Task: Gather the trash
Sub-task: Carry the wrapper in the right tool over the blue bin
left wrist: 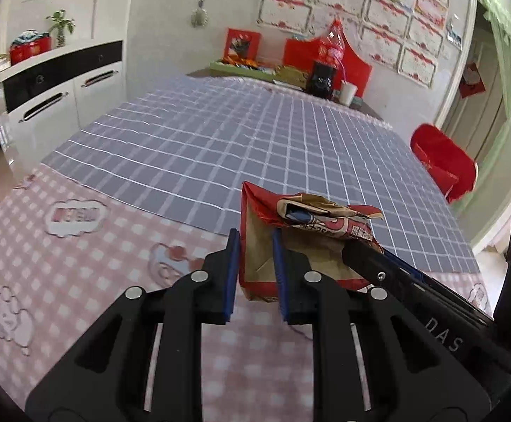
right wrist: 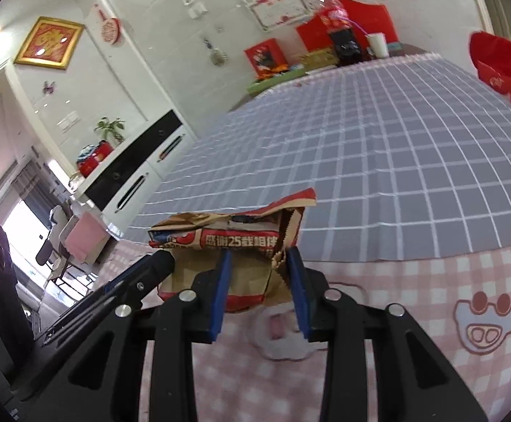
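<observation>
A crumpled red and brown paper snack bag (left wrist: 308,225) is held between both grippers, just above the pink checked cloth. My left gripper (left wrist: 255,235) is shut on the bag's left part, its blue pads pressing the brown paper. From the right, the right gripper (left wrist: 361,246) reaches in and clamps the other end. In the right wrist view the bag (right wrist: 234,239) sits between the blue pads of my right gripper (right wrist: 259,253), which is shut on it. The left gripper (right wrist: 160,263) comes in from the left and touches the bag's end.
The table wears a pink checked cloth (left wrist: 79,281) near me and a grey-blue grid cloth (left wrist: 237,140) beyond. At the far end stand a white cup (left wrist: 347,93), a black box (left wrist: 320,79) and red boxes (left wrist: 243,44). A red chair (left wrist: 441,161) is at the right, a white cabinet (left wrist: 62,95) at the left.
</observation>
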`<action>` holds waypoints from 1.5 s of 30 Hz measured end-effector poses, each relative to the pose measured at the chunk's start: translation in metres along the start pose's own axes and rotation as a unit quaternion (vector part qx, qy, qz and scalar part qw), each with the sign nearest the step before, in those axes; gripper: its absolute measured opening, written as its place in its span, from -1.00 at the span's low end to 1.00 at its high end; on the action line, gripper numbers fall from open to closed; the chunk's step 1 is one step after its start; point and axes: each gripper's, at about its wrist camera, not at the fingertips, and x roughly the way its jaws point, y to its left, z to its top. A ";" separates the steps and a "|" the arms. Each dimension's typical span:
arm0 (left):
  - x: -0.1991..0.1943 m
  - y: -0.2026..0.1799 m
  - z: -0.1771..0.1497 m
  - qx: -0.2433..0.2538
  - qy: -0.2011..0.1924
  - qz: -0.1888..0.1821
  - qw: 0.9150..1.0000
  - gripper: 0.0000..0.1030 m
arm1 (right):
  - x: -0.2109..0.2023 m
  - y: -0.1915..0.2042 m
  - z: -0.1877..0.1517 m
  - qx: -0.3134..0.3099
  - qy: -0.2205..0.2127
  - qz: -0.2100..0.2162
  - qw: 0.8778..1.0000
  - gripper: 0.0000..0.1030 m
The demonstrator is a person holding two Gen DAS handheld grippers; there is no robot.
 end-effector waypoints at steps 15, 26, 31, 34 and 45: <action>-0.136 0.141 -0.011 -0.066 -0.084 0.104 0.989 -0.64 | 0.004 0.181 -0.042 -0.096 0.009 0.111 0.989 -0.36; -0.240 0.280 -0.056 -0.146 -0.124 0.190 0.963 -0.64 | 0.025 0.341 -0.114 -0.172 0.059 0.195 0.964 -0.37; -0.275 0.343 -0.084 -0.193 -0.127 0.228 0.946 -0.64 | 0.040 0.409 -0.159 -0.204 0.093 0.231 0.947 -0.37; -0.293 0.374 -0.098 -0.211 -0.128 0.250 0.936 -0.64 | 0.051 0.446 -0.183 -0.218 0.111 0.249 0.937 -0.37; -0.321 0.460 -0.142 -0.268 -0.115 0.302 0.908 -0.64 | 0.090 0.538 -0.254 -0.263 0.168 0.282 0.907 -0.37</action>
